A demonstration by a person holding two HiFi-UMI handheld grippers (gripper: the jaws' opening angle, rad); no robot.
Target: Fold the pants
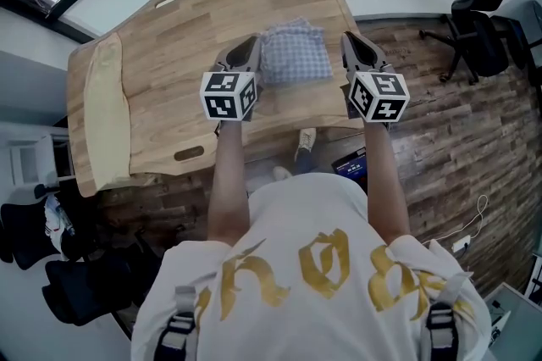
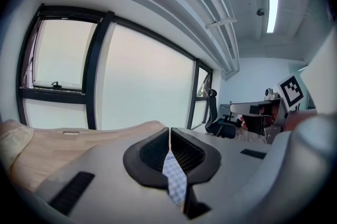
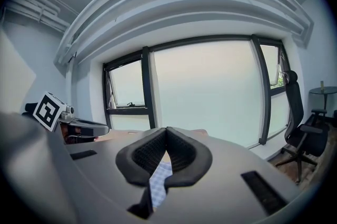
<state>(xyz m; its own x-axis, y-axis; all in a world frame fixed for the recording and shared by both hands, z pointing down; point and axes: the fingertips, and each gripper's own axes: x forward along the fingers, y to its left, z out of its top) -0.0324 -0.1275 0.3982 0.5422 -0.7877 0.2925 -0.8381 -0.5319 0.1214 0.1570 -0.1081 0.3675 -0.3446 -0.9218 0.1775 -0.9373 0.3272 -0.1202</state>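
Observation:
The pants point(image 1: 292, 52) are a blue-and-white checked cloth, gathered into a small squarish bundle over the far middle of the wooden table point(image 1: 186, 37). My left gripper point(image 1: 252, 41) is at the bundle's left edge and my right gripper point(image 1: 347, 39) at its right edge. In the left gripper view the left gripper point(image 2: 169, 131) is shut, with a strip of checked cloth point(image 2: 174, 178) pinched between its pads. In the right gripper view the right gripper point(image 3: 166, 131) is likewise shut on a strip of the same cloth point(image 3: 159, 181). Both grippers point nearly level toward the windows.
A beige padded cloth point(image 1: 106, 109) lies along the table's left end. A black office chair point(image 1: 483, 20) stands on the wood floor at the right. Dark chairs point(image 1: 59, 266) crowd the lower left. The table's near edge is just in front of the person's shoes point(image 1: 306, 141).

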